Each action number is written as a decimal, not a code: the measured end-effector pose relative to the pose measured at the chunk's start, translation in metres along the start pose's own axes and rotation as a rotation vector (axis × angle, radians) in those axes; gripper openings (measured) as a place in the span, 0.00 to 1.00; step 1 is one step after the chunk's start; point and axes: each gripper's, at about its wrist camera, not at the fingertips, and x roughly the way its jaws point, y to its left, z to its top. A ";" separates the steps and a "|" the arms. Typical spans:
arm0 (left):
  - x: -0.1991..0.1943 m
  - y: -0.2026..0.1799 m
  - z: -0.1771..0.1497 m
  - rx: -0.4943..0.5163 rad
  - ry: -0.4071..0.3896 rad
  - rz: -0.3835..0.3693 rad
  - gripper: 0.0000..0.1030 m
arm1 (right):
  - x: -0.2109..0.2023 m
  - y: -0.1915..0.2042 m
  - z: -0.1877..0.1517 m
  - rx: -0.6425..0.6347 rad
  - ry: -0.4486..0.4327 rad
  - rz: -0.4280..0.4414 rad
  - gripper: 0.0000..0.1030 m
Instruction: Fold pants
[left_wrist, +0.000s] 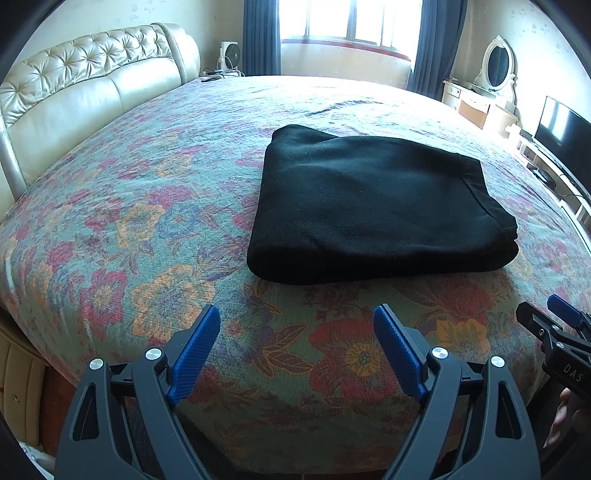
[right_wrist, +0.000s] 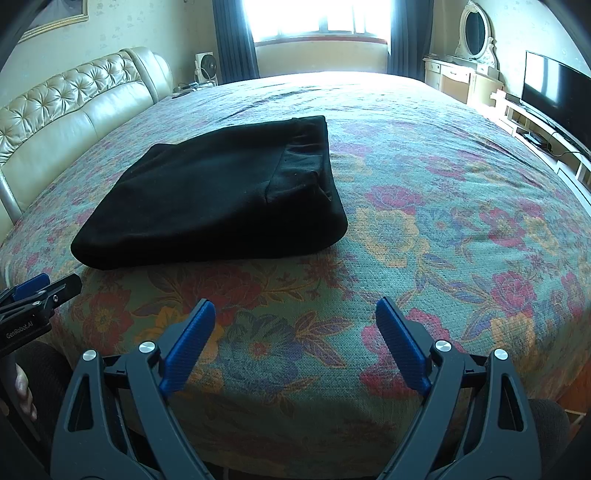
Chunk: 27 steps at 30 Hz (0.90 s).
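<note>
The black pants (left_wrist: 376, 206) lie folded into a thick rectangle on the bed (left_wrist: 147, 221), right of center in the left wrist view and left of center in the right wrist view (right_wrist: 214, 195). The left gripper (left_wrist: 297, 349) hangs at the bottom of its frame above the flowered bedspread, blue fingers spread wide and holding nothing. The right gripper (right_wrist: 295, 341) is likewise wide apart and empty, near the bed's front edge. A padded headboard (left_wrist: 85, 92) fills the upper left, a television (right_wrist: 554, 92) the upper right.
</note>
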 end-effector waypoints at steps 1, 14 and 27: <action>0.000 -0.001 0.000 0.004 0.000 0.001 0.81 | 0.000 0.000 0.000 0.000 0.001 0.001 0.86; -0.008 -0.005 0.006 -0.014 -0.050 0.010 0.85 | 0.001 0.000 -0.002 0.005 0.010 0.007 0.86; -0.024 -0.022 0.009 0.060 -0.022 0.007 0.88 | 0.009 -0.002 -0.005 0.019 0.032 0.029 0.86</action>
